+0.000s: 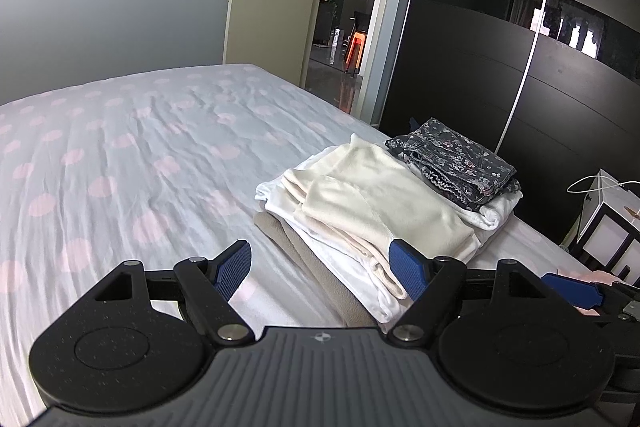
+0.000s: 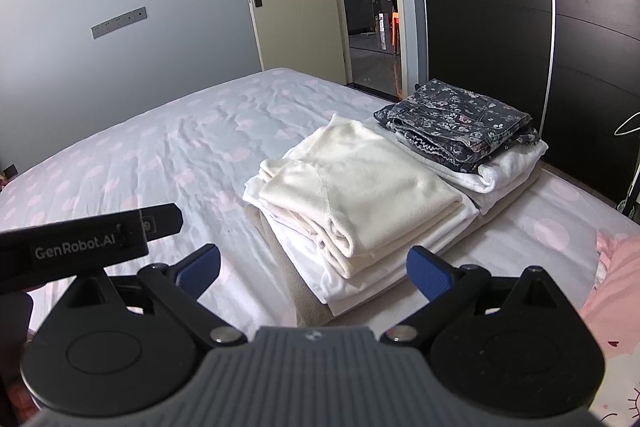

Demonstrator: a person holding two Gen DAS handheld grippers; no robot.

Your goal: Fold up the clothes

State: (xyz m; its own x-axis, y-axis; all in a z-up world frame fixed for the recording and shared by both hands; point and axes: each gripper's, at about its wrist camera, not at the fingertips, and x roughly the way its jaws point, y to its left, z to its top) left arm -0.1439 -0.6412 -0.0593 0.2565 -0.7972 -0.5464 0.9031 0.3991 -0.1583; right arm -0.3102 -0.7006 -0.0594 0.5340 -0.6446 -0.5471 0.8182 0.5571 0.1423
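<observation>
From the left wrist view, the left gripper (image 1: 320,271) hangs just short of the folded pile, fingers spread wide with nothing between them; the cream top (image 1: 376,203) lies on a white garment (image 1: 276,193) just beyond its tips, and a taupe layer (image 1: 296,247) peeks out beneath. Behind the cream top sits the folded floral garment (image 1: 456,157), on the side of the pile nearest the dark wardrobe (image 1: 500,47). From the right wrist view, the right gripper (image 2: 316,267) is likewise parted and empty, facing the near edge of the cream top (image 2: 356,187), the floral garment (image 2: 456,119) beyond it, the polka-dot bed (image 2: 140,155) stretching away left. The pile looks finished to me. The risk, I'd say, is a finger catching the loose rolled hem at the near corner and dragging the top layers askew, or a nudge sliding the pile toward the bed's wardrobe-side edge.
</observation>
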